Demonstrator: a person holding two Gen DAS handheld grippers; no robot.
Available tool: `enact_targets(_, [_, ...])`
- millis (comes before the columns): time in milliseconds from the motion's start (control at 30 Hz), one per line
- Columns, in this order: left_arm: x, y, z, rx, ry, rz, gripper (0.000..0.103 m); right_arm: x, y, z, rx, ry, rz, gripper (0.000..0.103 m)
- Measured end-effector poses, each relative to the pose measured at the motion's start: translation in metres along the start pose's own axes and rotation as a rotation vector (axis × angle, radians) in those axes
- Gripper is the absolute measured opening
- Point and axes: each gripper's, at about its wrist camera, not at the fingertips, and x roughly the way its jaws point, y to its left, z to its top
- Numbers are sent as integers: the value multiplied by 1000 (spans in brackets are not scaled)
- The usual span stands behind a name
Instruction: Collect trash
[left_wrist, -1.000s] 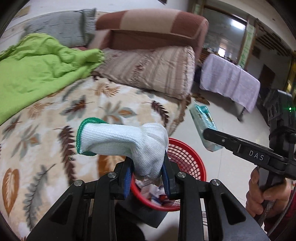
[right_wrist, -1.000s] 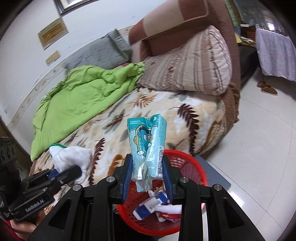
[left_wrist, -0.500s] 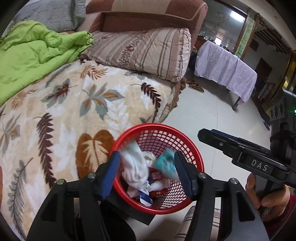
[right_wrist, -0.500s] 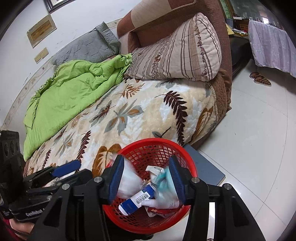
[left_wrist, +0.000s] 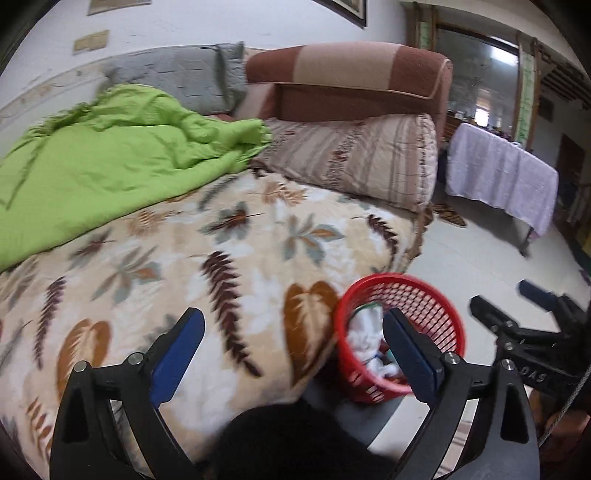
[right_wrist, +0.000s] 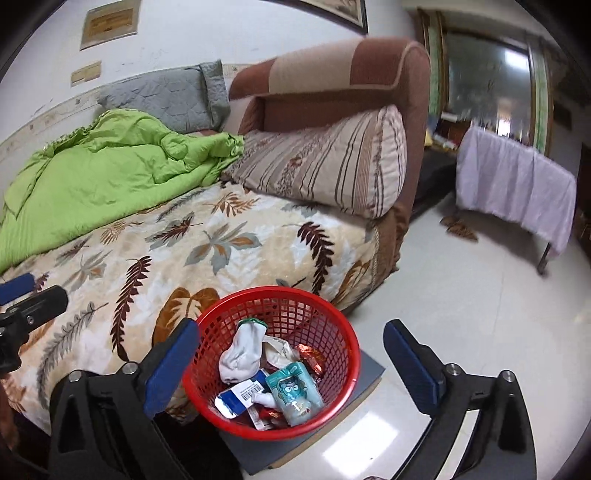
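A red mesh basket (right_wrist: 332, 325) (left_wrist: 436, 306) stands on the floor at the bed's corner. Inside lie a white glove with a green cuff (right_wrist: 240, 354) (left_wrist: 364, 332), a teal cartoon packet (right_wrist: 295, 391), a blue-and-white carton (right_wrist: 240, 397) and red wrappers. My right gripper (right_wrist: 291, 365) hangs above the basket, jaws opening wide with nothing held between them. My left gripper (left_wrist: 291, 350) is over the bed's edge to the left of the basket, jaws also opening wide and empty. Each gripper shows at the edge of the other's view.
The bed carries a leaf-patterned blanket (left_wrist: 221, 258), a green quilt (left_wrist: 92, 166), a grey pillow (right_wrist: 166, 96) and a striped bolster (right_wrist: 325, 166). A brown headboard (left_wrist: 351, 74) rises behind. A cloth-covered table (right_wrist: 517, 181) and slippers (right_wrist: 460, 227) stand on the pale floor (right_wrist: 480, 295) to the right.
Both grippers opened and dropped their loads: the white glove and the teal packet fell into the red basket. Both grippers then drew back from it, the left one swinging over the bed.
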Motion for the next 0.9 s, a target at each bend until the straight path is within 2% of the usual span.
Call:
enact_targets(167, [-14,11,-22,-18,-16,74,98,-12,14,-6,-42,-7,9,102])
enact_targets(267, [-14,12,-25,7,-4,133,98,-12,20,-7,-66,-3,6,102])
enact_targets(500, [-23,7,-26,73,-51,227,99,-14,25,-8,-76,1,7,102])
enact_targets(900, [-29,-1,-29,106,-83,229,99,-12,23,-10,-71,12,7,102])
